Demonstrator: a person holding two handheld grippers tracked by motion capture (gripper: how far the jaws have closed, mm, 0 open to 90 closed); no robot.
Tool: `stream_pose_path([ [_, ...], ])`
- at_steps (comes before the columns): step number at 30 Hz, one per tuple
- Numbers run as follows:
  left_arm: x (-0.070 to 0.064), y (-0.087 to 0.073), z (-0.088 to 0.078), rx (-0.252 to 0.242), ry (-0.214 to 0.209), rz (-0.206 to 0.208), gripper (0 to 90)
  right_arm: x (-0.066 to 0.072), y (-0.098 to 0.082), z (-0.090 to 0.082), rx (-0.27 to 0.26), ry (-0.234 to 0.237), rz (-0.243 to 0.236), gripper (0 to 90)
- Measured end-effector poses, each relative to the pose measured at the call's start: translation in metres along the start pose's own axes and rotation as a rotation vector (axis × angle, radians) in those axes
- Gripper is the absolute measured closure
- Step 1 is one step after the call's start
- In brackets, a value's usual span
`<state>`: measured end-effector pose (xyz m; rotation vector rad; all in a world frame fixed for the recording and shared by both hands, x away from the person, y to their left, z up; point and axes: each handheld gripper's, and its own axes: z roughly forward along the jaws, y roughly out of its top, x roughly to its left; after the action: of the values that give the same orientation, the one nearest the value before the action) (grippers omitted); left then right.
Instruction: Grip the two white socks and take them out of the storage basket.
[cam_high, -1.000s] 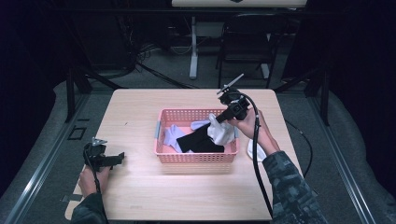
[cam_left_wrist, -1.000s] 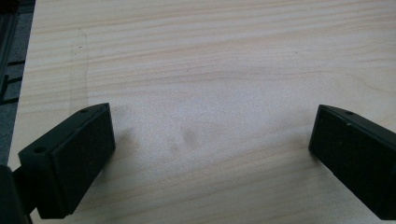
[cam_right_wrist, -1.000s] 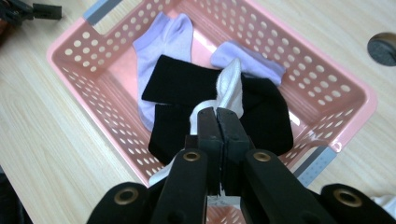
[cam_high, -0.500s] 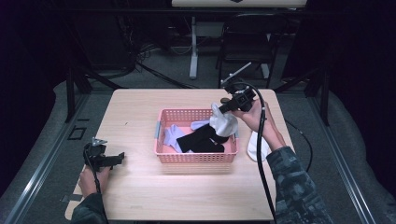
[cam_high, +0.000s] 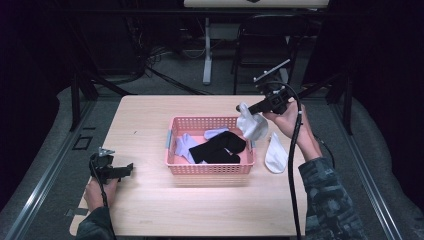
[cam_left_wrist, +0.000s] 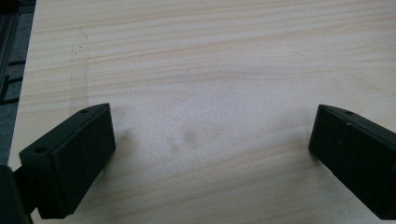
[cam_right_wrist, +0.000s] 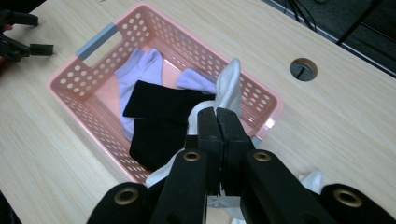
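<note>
My right gripper (cam_high: 245, 107) is clamped on a white sock (cam_high: 251, 125), hanging over the right end of the pink basket (cam_high: 210, 169). A second sock (cam_high: 275, 155) lies beside it. My left gripper (cam_high: 126, 170) rests unclenched on the table (cam_high: 150, 210).

No text, label, brand, number or sign can be read anywhere in these views: the wooden table, the pink basket, the socks and the black gripper jaws all show plain, unmarked surfaces
</note>
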<state>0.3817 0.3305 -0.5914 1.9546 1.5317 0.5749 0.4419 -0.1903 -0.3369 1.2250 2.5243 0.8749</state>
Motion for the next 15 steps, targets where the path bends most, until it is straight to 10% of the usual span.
stream_pose_path([
  [15,0.0,0.0,0.0,0.0,0.0,-0.001,0.3,-0.037,-0.031,-0.017,-0.008,-0.057,0.077,89.6],
])
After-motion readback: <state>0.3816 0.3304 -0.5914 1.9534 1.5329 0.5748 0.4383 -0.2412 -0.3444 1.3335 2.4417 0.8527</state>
